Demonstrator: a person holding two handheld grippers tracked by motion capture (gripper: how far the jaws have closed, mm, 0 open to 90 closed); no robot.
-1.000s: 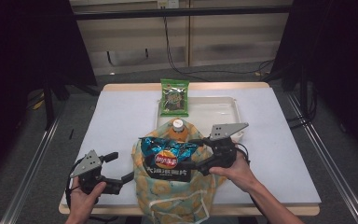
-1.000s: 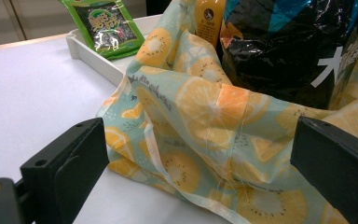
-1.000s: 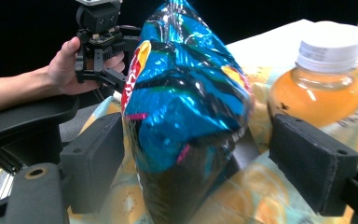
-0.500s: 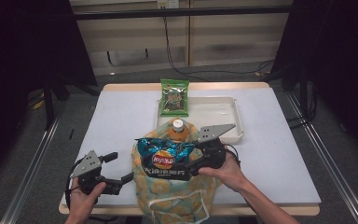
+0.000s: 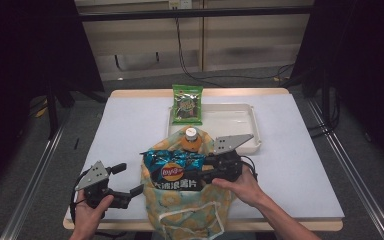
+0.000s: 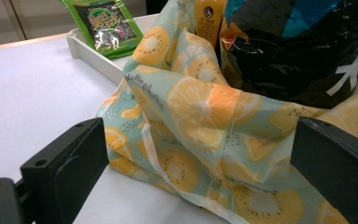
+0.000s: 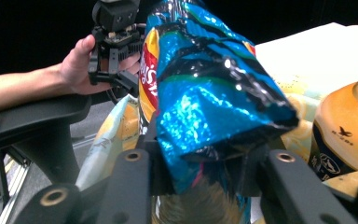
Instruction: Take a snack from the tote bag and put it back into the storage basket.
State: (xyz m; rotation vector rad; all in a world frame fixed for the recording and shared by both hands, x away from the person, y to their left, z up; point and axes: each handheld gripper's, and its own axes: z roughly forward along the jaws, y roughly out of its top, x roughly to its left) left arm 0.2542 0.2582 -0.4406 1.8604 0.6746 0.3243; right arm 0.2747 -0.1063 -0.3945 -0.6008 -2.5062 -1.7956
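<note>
right gripper has just been closing and now pinches the crinkly blue foil crisp bag, which stands in the mouth of the fruit-print fabric bag. left gripper gapes wide beside that bag.

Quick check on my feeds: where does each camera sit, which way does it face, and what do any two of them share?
High view: above the person's side of the table, looking forward and down; both forearms, left gripper and right gripper show.
Left gripper view: rides the left gripper, looking between its open jaws at the fruit-print bag.
Right gripper view: rides the right gripper, whose jaws have just been closing and pinch the blue chip bag; the other hand shows beyond.
Shared: the orange bottle and chip bag appear in all three.
</note>
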